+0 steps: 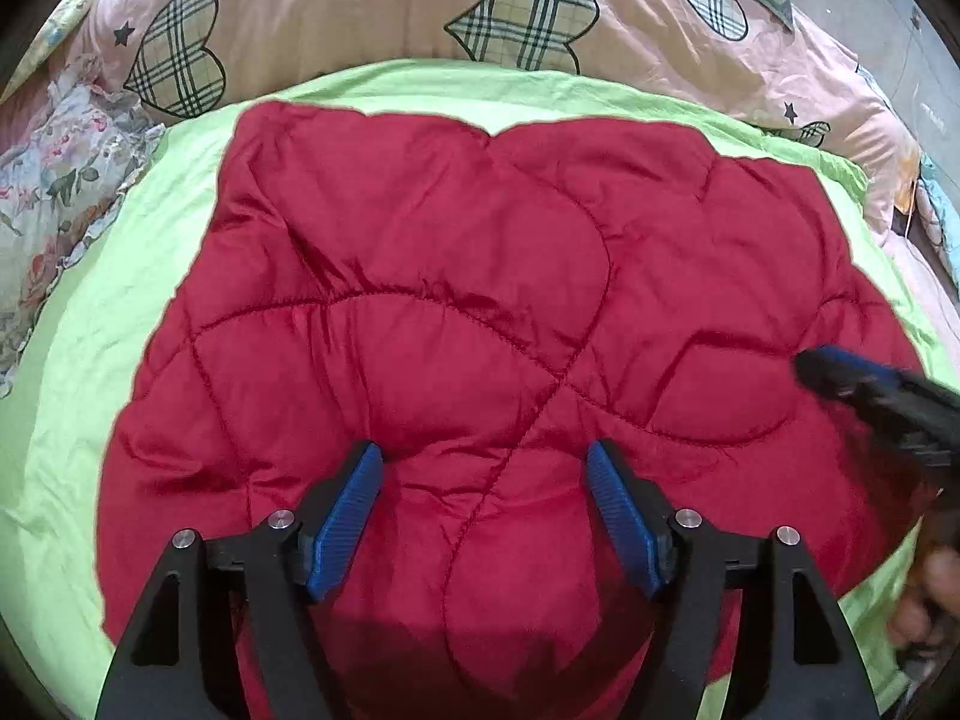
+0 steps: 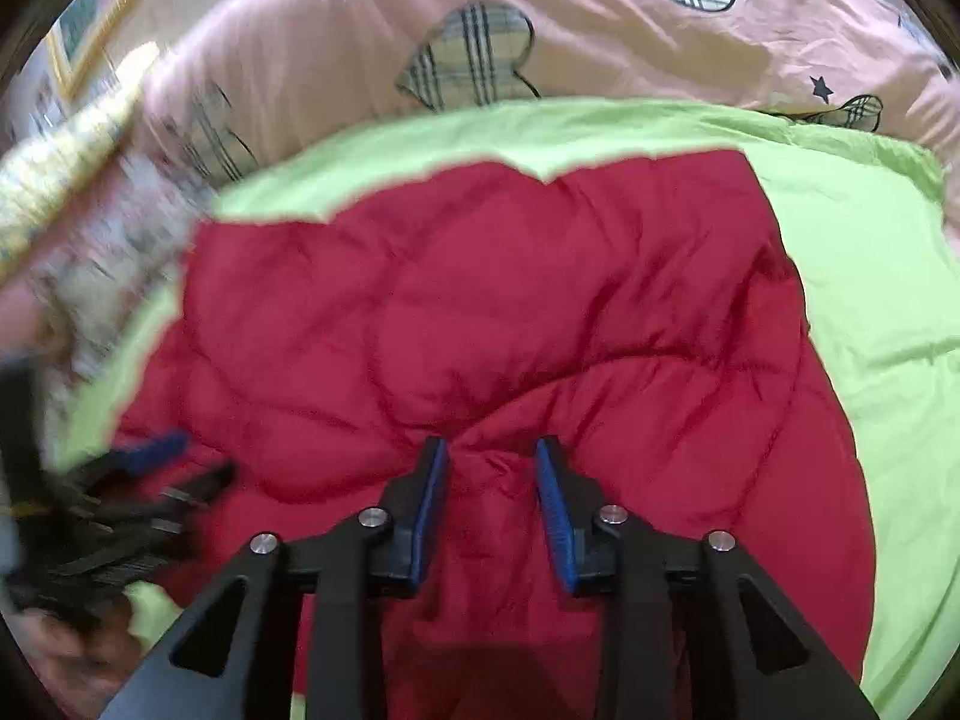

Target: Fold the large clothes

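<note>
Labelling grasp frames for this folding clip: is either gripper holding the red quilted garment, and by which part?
Neither. The left gripper and right gripper are open above the red quilted garment, gripping nothing.

Both wrist views close above, sharing red quilted garment [image 1: 456, 324]

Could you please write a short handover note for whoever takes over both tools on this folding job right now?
Left tool: open, holding nothing, over the near part of the red quilted padded garment.
Right tool: open, a raised ridge of the red fabric between its fingers, not clamped.
The garment lies as a fairly compact bundle on the lime-green sheet, in front of the pink duvet with plaid hearts.
Done: appears already folded at least once.
Left: probably one more fold or tidying; I cannot tell for certain.
</note>
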`<state>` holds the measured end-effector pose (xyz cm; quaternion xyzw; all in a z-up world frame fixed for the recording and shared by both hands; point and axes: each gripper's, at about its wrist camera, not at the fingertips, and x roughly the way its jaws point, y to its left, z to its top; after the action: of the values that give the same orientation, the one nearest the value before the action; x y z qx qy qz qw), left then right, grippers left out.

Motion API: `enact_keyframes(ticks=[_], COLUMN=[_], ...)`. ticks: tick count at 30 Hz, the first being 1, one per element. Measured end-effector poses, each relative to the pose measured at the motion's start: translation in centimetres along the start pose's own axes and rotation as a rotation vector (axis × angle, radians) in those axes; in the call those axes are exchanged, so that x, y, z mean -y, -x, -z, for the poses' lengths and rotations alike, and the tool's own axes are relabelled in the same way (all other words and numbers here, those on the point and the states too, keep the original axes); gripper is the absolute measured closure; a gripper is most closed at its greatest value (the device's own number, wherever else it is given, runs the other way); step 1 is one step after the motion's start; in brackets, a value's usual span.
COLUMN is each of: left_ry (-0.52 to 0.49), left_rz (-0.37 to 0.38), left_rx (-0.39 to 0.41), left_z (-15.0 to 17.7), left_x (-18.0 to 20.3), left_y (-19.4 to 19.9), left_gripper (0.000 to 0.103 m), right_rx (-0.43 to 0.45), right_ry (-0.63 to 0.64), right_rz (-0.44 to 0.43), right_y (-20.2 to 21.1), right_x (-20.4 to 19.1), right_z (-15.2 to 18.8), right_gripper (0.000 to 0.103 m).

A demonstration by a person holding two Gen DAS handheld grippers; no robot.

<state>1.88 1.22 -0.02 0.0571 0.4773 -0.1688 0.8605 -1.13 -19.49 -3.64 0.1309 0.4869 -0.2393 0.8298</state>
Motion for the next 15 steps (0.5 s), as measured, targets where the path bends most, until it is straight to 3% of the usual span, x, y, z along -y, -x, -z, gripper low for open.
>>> enact_keyframes(ticks=[4, 8, 13, 15], left_ry=[0.049, 0.069, 0.026, 0.029], left_rz=[-0.006, -0.009, -0.040, -0.044], left_rx=[0.046, -0.005, -0.005, -0.011], left_z=[0.0, -0.1, -0.1, -0.4], left_x=[-1.6, -2.6, -1.8, -1.7], left_y=[1.8, -0.4, -1.5, -1.9], left_gripper=[0.033, 0.032, 0.030, 0.029], right_rx=[0.004, 0.001, 0.045, 0.022], right_ry=[-0.030, -0.027, -0.012, -0.003], right_rz=[-0.015, -0.015, 0.009, 0.020], right_y=[-1.1, -1.1, 1.9, 1.3], right_x=[1.0, 1.1, 0.8, 1.0], right_z=[-0.2, -0.5, -0.6, -0.4], right_gripper=[0.074, 0.074, 0.071, 0.071])
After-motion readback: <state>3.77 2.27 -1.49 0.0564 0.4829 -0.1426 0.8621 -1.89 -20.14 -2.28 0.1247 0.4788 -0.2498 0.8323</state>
